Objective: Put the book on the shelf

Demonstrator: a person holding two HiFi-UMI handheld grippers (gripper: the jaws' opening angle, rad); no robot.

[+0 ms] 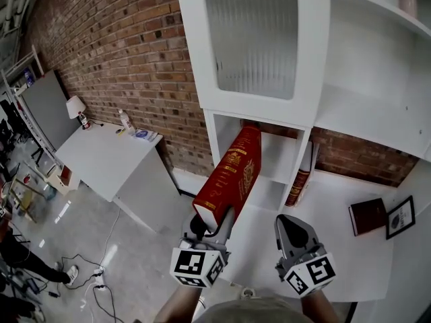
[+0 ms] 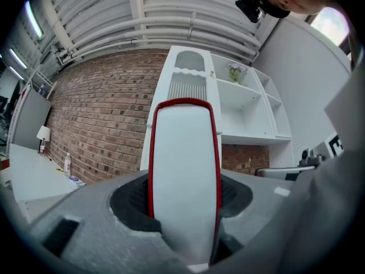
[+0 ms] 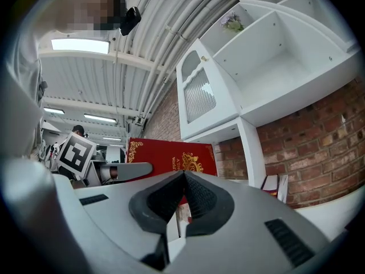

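Glossy red book [image 1: 232, 173] — rough brick wall [image 1: 135, 59], ribbed glass door [image 1: 250, 39].

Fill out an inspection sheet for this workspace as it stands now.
Surface: white counter under the shelf unit, holding two small items.
Job's things: red book tilted, top end at the mouth of the open cubby, not yet standing inside.
Clutter: leaning book beside that cubby; small dark book and framed card on the counter.
Grippers: left gripper shut on the red book's lower end; right gripper shut, empty.
Cables: loose leads on the floor.
Surroundings: brick wall; white table with lamp and bottle.
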